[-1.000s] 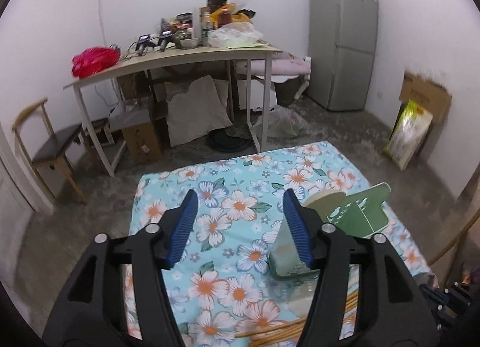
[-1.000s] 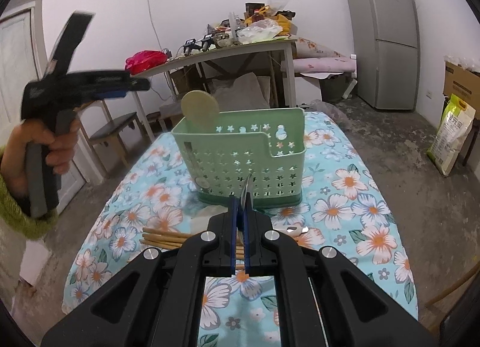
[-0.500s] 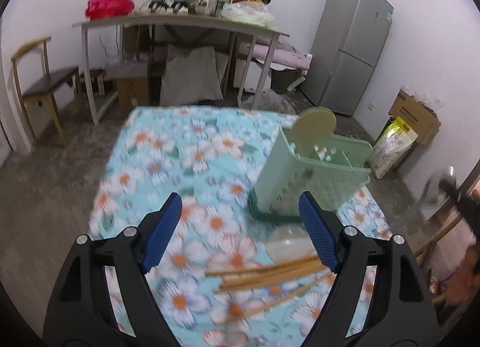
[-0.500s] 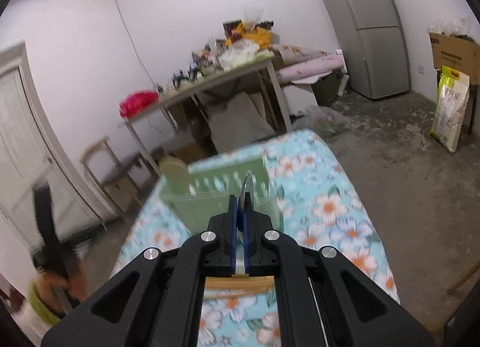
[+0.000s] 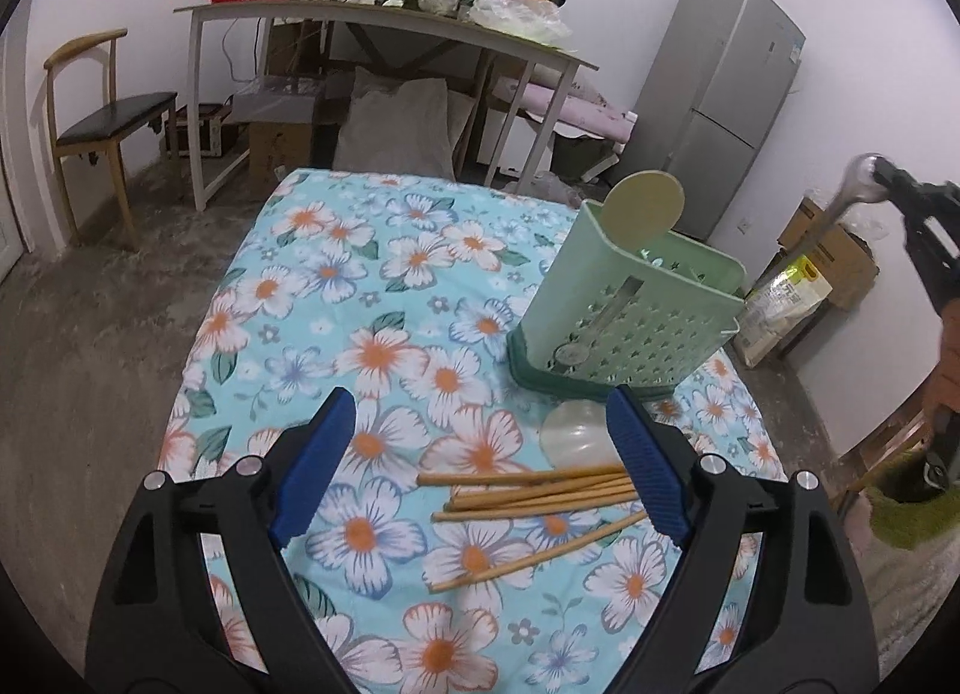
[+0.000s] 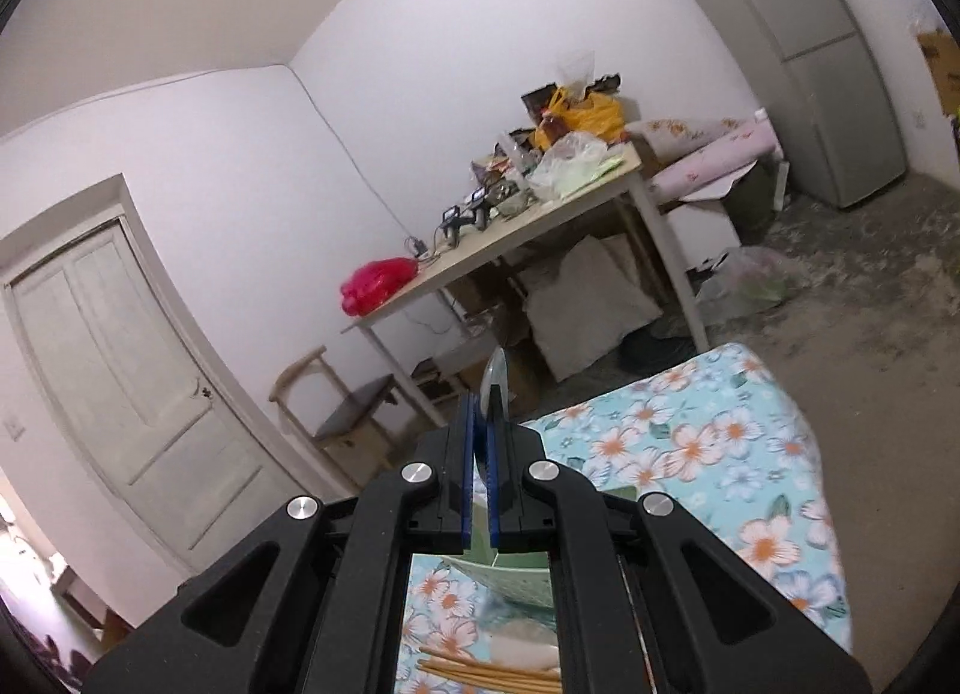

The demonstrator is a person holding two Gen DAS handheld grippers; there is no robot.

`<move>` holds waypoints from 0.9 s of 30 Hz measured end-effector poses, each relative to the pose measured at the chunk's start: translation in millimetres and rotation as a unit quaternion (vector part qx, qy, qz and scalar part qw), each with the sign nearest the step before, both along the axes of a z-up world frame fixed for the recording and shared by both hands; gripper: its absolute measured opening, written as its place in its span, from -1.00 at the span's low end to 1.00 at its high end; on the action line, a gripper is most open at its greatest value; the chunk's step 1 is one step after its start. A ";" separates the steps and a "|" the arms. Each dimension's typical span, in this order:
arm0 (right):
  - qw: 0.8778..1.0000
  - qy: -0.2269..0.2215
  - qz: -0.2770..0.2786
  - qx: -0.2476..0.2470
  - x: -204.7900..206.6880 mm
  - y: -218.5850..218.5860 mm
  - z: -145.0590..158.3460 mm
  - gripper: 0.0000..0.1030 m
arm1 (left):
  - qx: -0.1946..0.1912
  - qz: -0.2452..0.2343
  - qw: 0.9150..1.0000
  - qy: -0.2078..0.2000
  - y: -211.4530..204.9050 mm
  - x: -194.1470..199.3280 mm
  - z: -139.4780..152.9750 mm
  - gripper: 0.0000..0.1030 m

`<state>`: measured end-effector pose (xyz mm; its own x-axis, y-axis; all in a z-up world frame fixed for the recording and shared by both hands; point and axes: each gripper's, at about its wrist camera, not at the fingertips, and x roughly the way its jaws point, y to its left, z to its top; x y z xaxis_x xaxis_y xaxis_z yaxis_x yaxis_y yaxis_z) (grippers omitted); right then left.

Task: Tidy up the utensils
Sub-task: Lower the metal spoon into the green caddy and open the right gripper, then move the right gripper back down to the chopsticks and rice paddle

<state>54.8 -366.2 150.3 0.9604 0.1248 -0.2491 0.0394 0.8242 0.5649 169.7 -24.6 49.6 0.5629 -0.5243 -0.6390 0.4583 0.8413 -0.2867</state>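
A green perforated utensil holder (image 5: 624, 316) stands on the floral tablecloth (image 5: 372, 286), with a round cream piece sticking up at its back corner. Several wooden chopsticks (image 5: 534, 493) and a pale spoon (image 5: 573, 433) lie in front of it. My left gripper (image 5: 480, 466) is open and empty, low over the chopsticks. My right gripper (image 6: 480, 424) is shut on a metal spoon (image 6: 497, 379), bowl pointing up, raised high above the holder. It shows at the right edge of the left wrist view (image 5: 882, 178), where the spoon (image 5: 855, 187) is also seen.
A cluttered desk (image 5: 384, 21) with a red bag stands behind the table. A wooden chair (image 5: 102, 117) is at the left. A grey fridge (image 5: 726, 129) and a cardboard box stand at the right. A door (image 6: 120, 388) shows in the right wrist view.
My right gripper has lifted the metal spoon up and tilted back, away from the holder. My left gripper has dropped closer to the chopsticks.
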 end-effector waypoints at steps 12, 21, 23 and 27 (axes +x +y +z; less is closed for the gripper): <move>0.994 0.105 0.007 0.042 66.0 -16.5 -111.3 -0.86 | -0.006 0.008 1.000 0.017 7.9 -0.3 -10.2 0.58; 0.988 0.133 -0.069 -0.030 45.3 -16.9 -108.2 -0.35 | -0.009 0.011 1.000 0.025 7.9 1.5 -15.4 0.58; 0.987 0.131 -0.083 -0.037 38.8 -17.1 -105.6 -0.26 | -0.011 0.010 1.000 0.027 7.2 1.6 -15.9 0.58; 0.987 0.124 -0.099 -0.031 29.2 -19.5 -103.6 -0.17 | -0.011 0.010 1.000 0.027 6.5 1.4 -15.7 0.58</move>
<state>83.9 -385.8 46.6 0.8728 -0.0817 -0.4813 0.3340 0.8189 0.4668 171.0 -18.1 33.8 0.5382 -0.5277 -0.6571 0.4251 0.8432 -0.3290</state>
